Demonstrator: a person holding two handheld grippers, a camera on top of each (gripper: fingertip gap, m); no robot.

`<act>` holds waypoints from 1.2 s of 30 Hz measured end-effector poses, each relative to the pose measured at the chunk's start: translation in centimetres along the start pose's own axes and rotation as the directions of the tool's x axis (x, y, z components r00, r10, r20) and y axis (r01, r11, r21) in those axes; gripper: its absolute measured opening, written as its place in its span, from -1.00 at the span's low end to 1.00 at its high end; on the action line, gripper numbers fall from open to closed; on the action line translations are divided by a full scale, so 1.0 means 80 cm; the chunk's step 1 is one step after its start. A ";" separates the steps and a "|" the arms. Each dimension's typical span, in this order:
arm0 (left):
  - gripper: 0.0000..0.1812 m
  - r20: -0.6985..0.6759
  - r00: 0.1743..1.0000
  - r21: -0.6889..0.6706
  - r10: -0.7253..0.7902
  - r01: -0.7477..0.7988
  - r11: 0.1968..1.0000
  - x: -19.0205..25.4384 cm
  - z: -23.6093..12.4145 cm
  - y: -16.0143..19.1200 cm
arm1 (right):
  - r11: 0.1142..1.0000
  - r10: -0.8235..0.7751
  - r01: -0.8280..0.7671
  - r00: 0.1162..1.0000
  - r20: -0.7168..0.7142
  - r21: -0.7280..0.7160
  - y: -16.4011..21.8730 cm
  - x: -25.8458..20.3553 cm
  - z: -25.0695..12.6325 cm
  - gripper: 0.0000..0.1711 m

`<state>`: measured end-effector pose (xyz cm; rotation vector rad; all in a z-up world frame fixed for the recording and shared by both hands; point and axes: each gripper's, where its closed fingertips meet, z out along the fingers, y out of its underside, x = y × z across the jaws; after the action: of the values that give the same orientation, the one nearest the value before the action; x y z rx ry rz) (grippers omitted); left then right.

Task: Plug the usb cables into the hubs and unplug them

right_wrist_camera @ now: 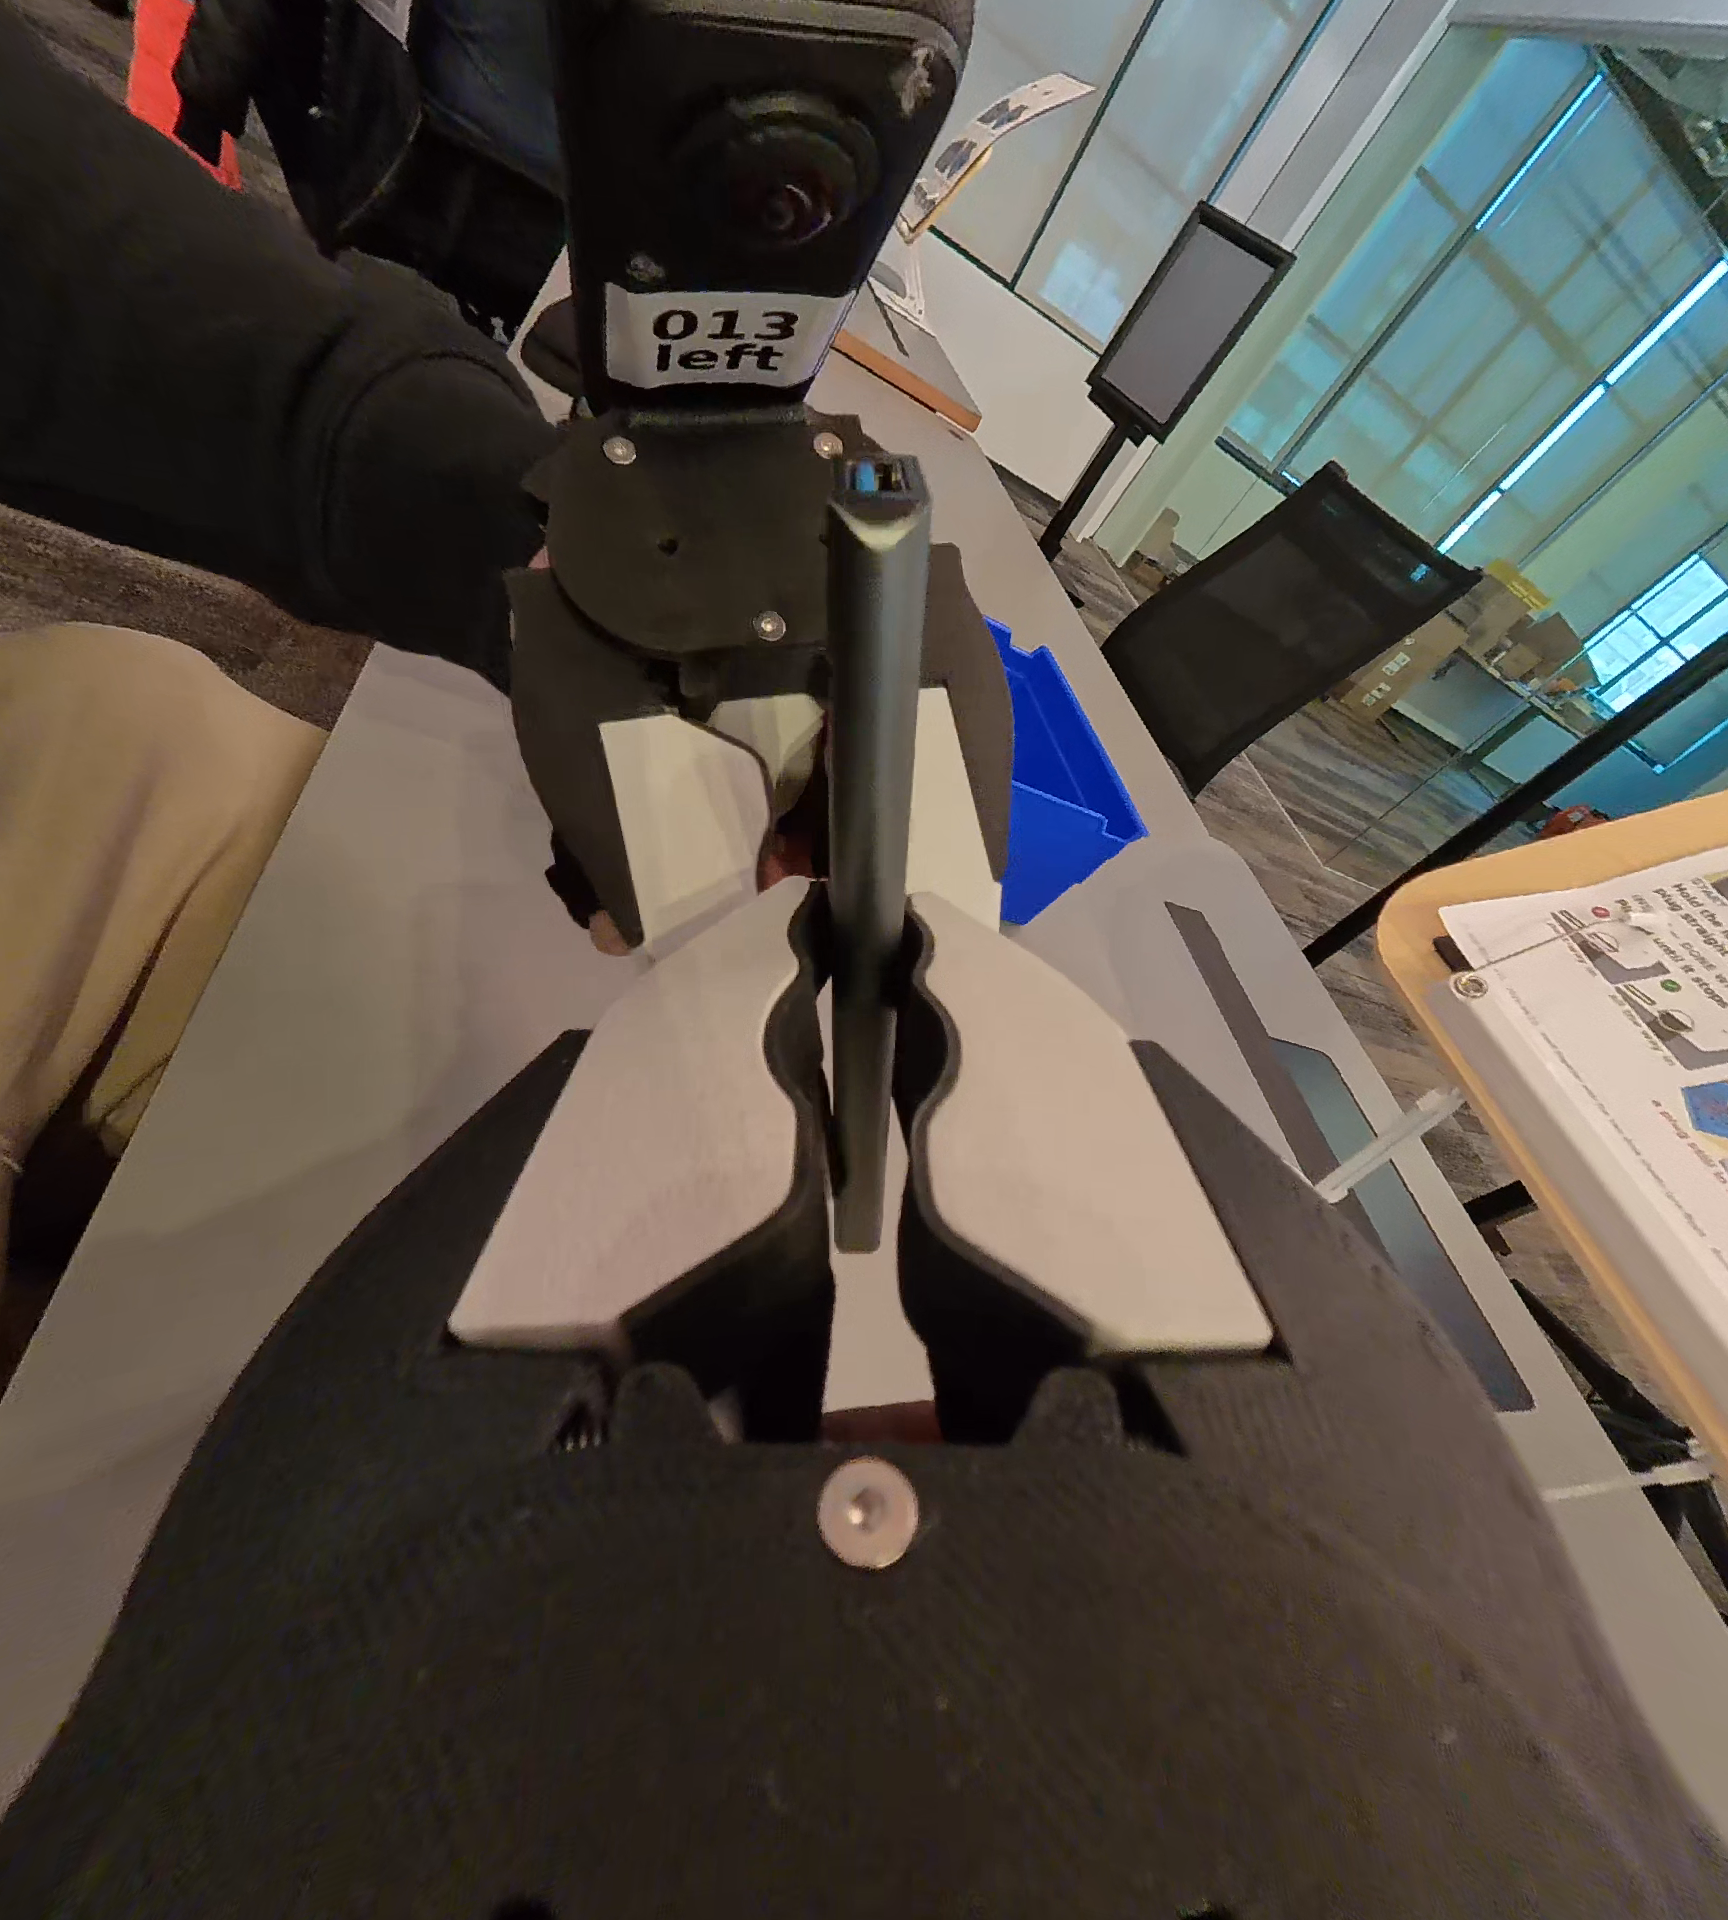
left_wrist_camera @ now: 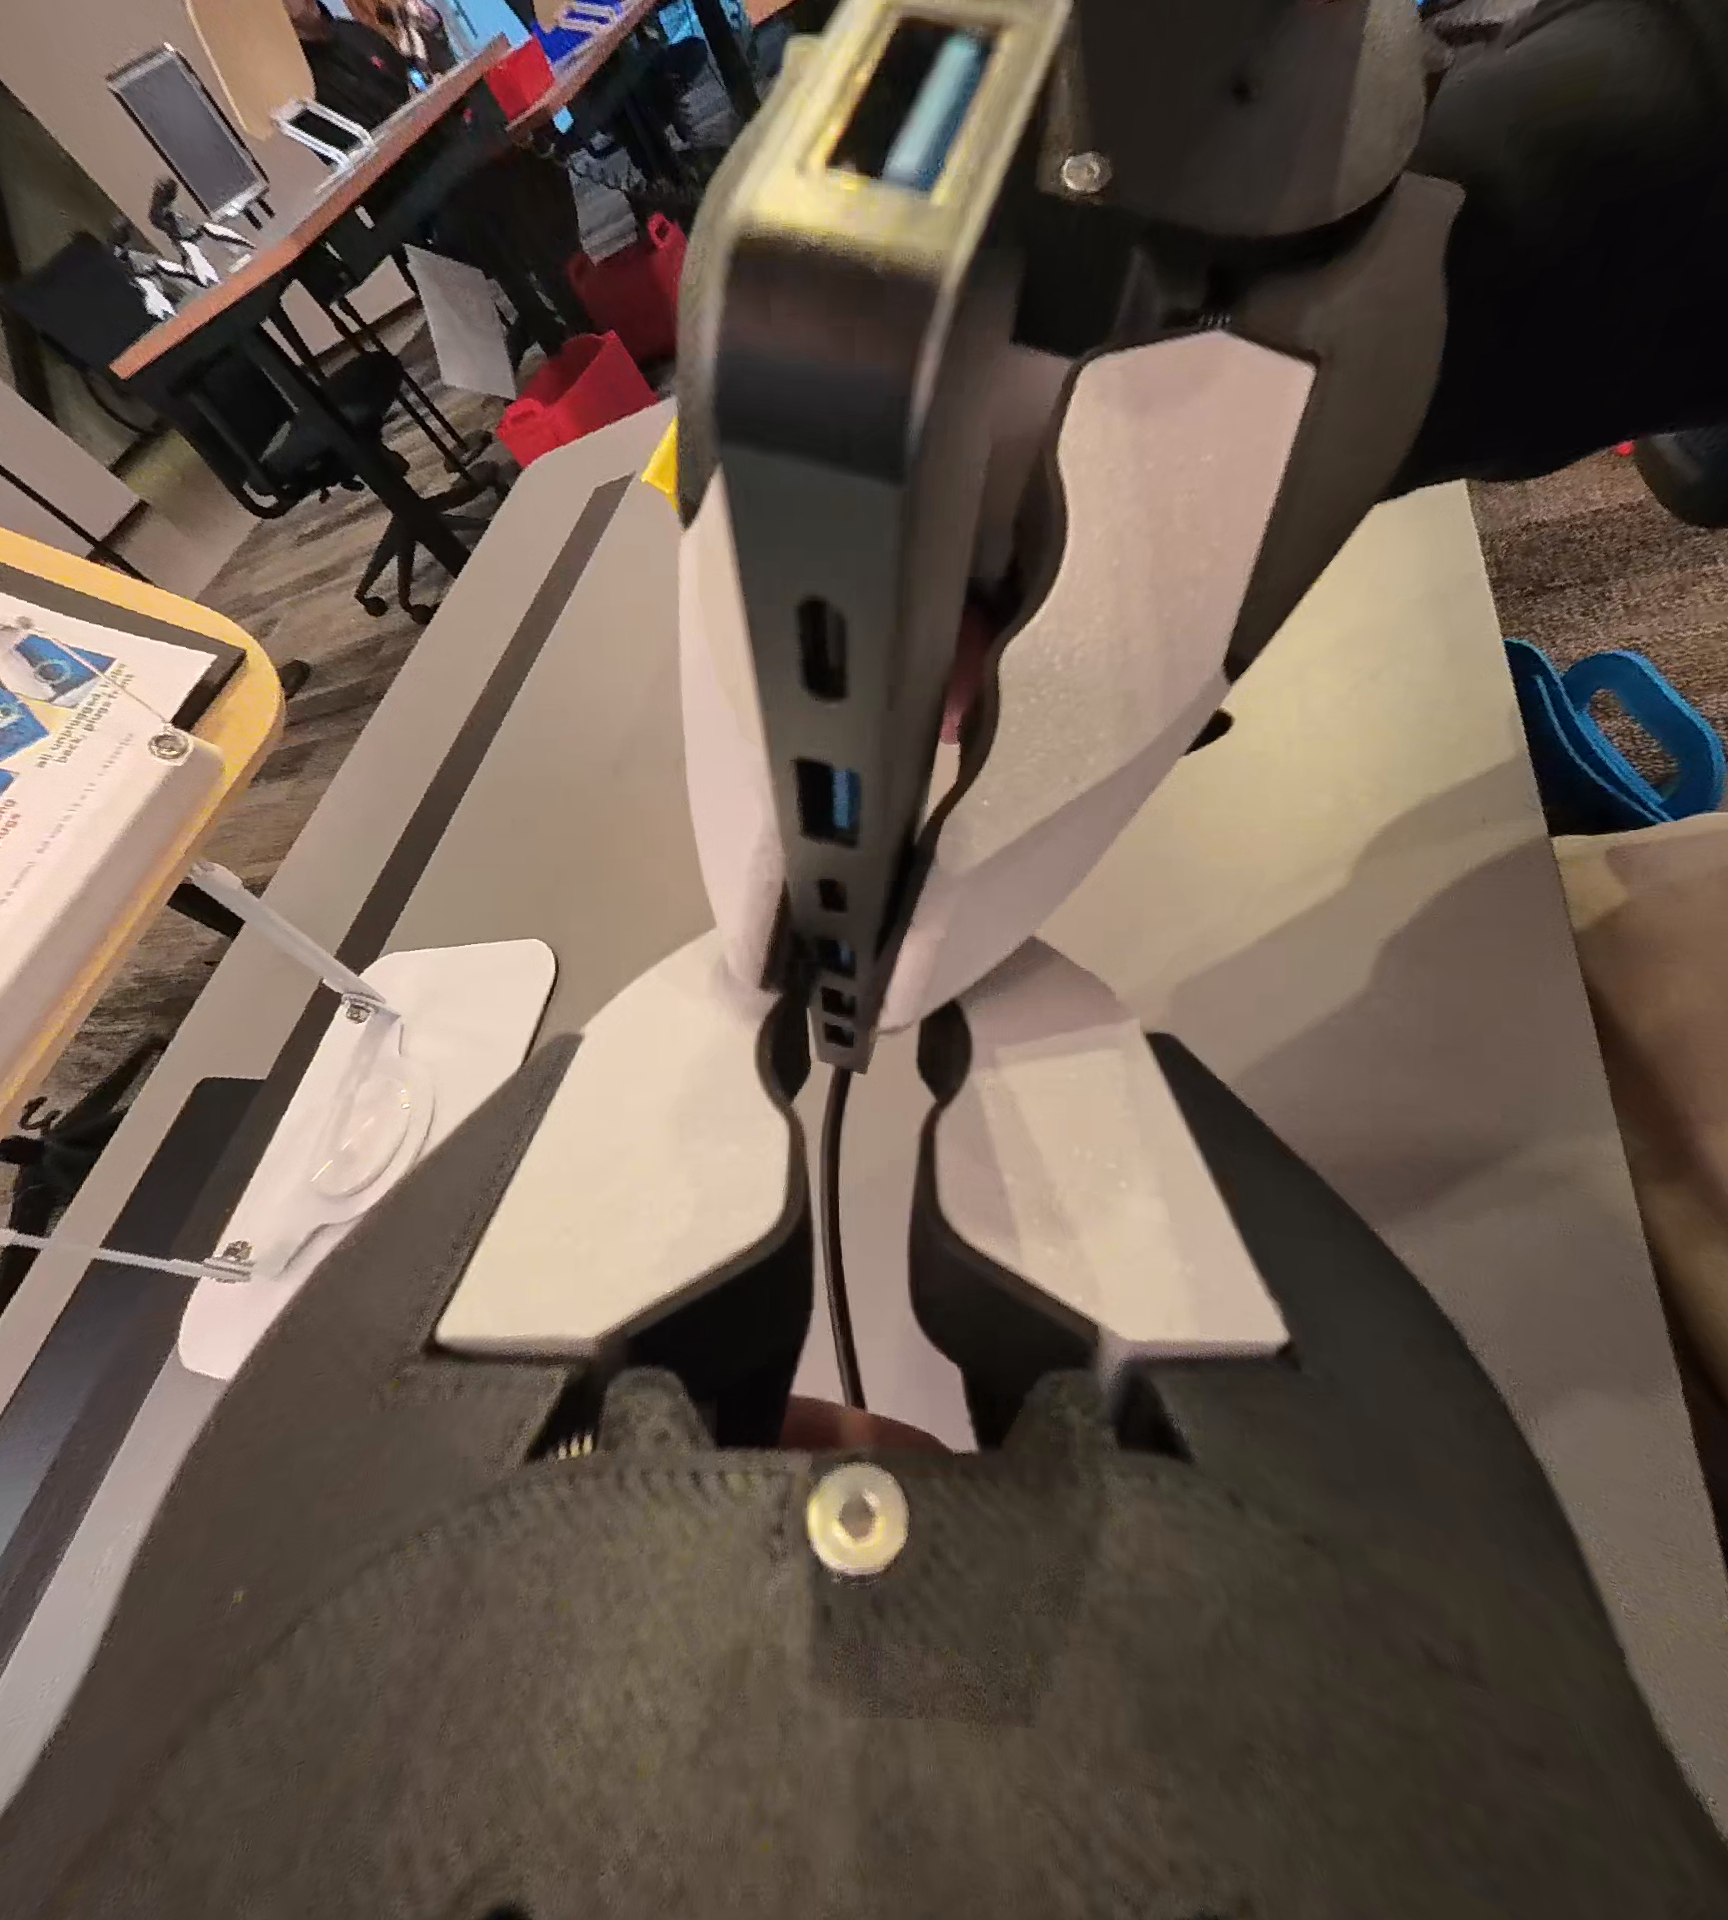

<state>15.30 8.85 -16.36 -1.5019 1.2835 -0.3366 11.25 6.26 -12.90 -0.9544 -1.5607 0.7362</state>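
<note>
A dark grey USB hub (left_wrist_camera: 818, 436) is held up over the grey table (left_wrist_camera: 1307, 883), its side ports facing the left wrist view. My right gripper (right_wrist_camera: 865, 925) is shut on the hub (right_wrist_camera: 870, 779); in the left wrist view its white fingers (left_wrist_camera: 1099, 623) clamp the hub's lower part. My left gripper (left_wrist_camera: 858, 1029) faces it with jaws a little apart, straddling the hub's cable end without touching it. The hub's black cable (left_wrist_camera: 836, 1226) runs back between the left fingers. No plug shows in the ports I can see.
A blue bin (right_wrist_camera: 1057, 790) stands on the table behind the grippers. An instruction sheet on a tan board (left_wrist_camera: 60, 831) sits beside the table, also in the right wrist view (right_wrist_camera: 1670, 1039). A clear stand (left_wrist_camera: 372, 1091) is on the table edge. Red bins (left_wrist_camera: 579, 395) sit on the floor.
</note>
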 end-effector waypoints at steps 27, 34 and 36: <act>-0.87 0.028 0.982 -0.381 0.186 -0.162 0.910 -0.010 0.004 0.059 | 0.991 -0.068 0.073 0.996 0.056 -0.109 0.011 -0.014 0.002 -0.87; -0.86 0.059 0.980 -0.355 0.189 -0.156 0.922 -0.018 0.001 0.051 | 0.996 -0.049 0.052 0.998 0.043 -0.077 0.008 -0.005 -0.009 -0.87; -0.86 0.064 0.980 -0.357 0.189 -0.155 0.921 -0.019 0.000 0.052 | 0.996 -0.051 0.054 0.998 0.042 -0.077 0.009 -0.004 -0.010 -0.87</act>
<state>12.56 10.83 -19.21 -1.6624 1.4387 0.0878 12.17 6.28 -13.51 -0.9570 -1.6534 0.6646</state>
